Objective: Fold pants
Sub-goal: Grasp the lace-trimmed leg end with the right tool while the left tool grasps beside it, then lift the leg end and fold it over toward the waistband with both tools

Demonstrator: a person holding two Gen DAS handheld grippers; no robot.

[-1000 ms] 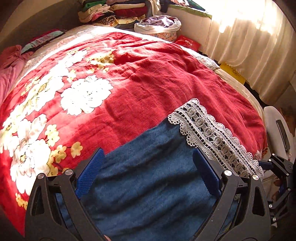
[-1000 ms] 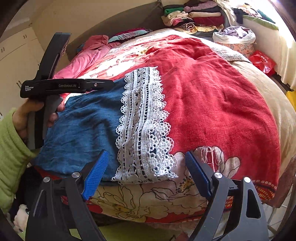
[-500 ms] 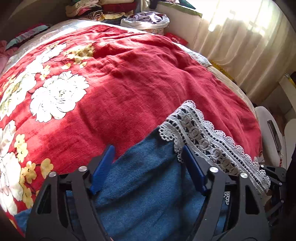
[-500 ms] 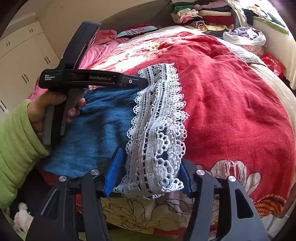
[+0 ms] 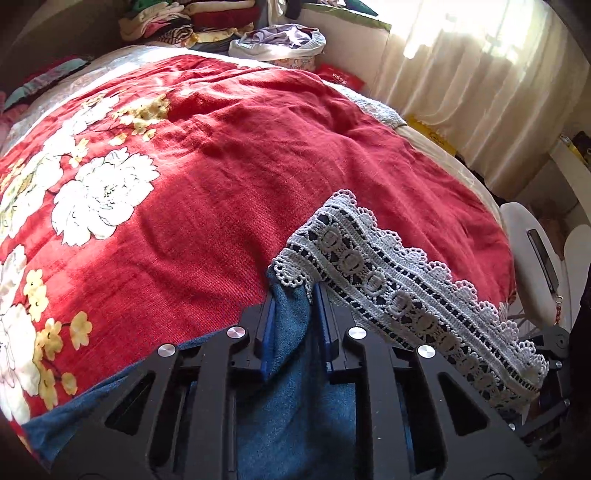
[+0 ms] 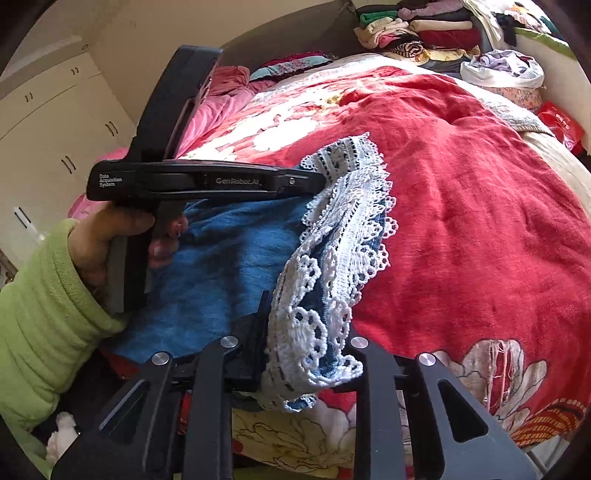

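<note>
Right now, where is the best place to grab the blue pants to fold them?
Grab the pants at the lace hem, one corner per tool, coming from the near bed edge. The hem lies flat across that edge. Both tools are closing on it there already.

We are in a home bedroom. A wide bed fills most of both views, spread with a red floral blanket printed with big white blossoms. At its far end we see stacks of folded clothes and a white basket of laundry. Crumpled pink bedding lies near the head of the bed. Pale built-in wardrobe doors with small dark handles line one wall, and cream curtains glow with daylight along the other side.
</note>
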